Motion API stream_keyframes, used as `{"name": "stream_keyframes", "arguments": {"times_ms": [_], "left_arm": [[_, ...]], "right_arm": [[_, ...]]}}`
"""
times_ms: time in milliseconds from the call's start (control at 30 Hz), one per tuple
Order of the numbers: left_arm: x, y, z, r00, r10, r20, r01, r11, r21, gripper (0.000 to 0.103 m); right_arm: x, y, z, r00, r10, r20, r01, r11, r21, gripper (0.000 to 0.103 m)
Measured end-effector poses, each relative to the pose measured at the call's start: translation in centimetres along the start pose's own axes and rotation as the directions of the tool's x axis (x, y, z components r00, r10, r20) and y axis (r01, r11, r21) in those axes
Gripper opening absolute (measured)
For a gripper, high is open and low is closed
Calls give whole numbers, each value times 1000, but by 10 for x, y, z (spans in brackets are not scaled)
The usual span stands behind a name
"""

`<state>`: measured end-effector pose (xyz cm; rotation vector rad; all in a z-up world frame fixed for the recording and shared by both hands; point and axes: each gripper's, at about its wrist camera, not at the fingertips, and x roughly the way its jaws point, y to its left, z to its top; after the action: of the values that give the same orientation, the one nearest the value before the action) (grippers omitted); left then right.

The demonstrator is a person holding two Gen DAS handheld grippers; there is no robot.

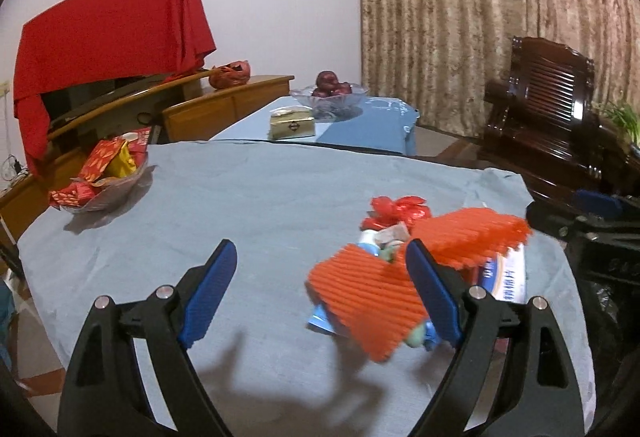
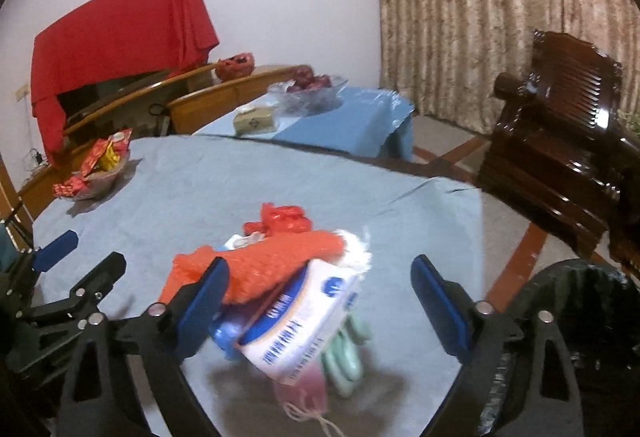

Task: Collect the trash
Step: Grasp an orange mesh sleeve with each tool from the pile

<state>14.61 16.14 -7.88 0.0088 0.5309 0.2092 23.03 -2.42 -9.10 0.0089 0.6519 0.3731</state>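
A pile of trash lies on the grey-blue tablecloth: orange ribbed sheets, a white and blue box, a red crumpled bag, white paper, mint green pieces and a pink tag with string. My left gripper is open and empty, its right finger against the pile's left side. My right gripper is open, with the pile between its fingers. A black-lined trash bin stands right of the table.
A glass bowl of red snack packets sits at the table's far left. A second table holds a fruit bowl and a tissue box. A dark wooden chair stands at the right, a red-draped cabinet behind.
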Motion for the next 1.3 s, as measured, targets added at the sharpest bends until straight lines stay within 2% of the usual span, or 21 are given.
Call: {"name": "stream_keyframes", "arguments": {"times_ms": [133, 233, 333, 367, 500, 833, 1033, 1100, 1133, 1200, 1233, 1300], "left_arm": [[4, 7, 0, 1000, 6, -9, -6, 1000, -7, 84], [7, 9, -2, 1000, 5, -15, -5, 1000, -12, 84], [8, 11, -5, 1000, 2, -22, -2, 1000, -15, 84], [9, 11, -5, 1000, 0, -25, -1, 1000, -17, 84], [9, 8, -8, 999, -7, -31, 7, 1000, -13, 84], [12, -17, -26, 995, -58, -79, 60, 998, 18, 84], [23, -32, -41, 993, -54, -109, 60, 997, 54, 83], [28, -36, -45, 992, -47, -117, 56, 996, 76, 68], [30, -36, -46, 991, -47, -122, 57, 995, 82, 65], [34, -36, -48, 990, -54, -133, 66, 994, 84, 43], [36, -34, -49, 988, -67, -142, 79, 994, 77, 36], [38, -30, -47, 984, -100, -147, 109, 993, 52, 15]], "right_arm": [[18, 9, -7, 998, 21, -60, -22, 1000, -17, 73], [28, 13, -15, 992, 52, -111, -54, 998, -18, 59], [35, 16, -22, 986, 84, -144, -88, 996, -24, 41], [35, 17, -22, 984, 94, -149, -99, 995, -27, 30], [33, 17, -25, 979, 136, -149, -142, 990, -26, 14], [2, -1, -33, 984, 141, -105, -142, 990, 5, 13], [-1, -9, -36, 987, 123, -107, -124, 992, 1, 13], [0, -11, -38, 986, 126, -109, -126, 992, 9, 13], [0, -12, -38, 986, 127, -110, -127, 992, 11, 13], [0, -12, -39, 986, 127, -109, -127, 992, 9, 13], [0, -13, -39, 986, 128, -109, -128, 992, 8, 13], [-1, -13, -39, 986, 128, -106, -128, 992, 2, 13]]}}
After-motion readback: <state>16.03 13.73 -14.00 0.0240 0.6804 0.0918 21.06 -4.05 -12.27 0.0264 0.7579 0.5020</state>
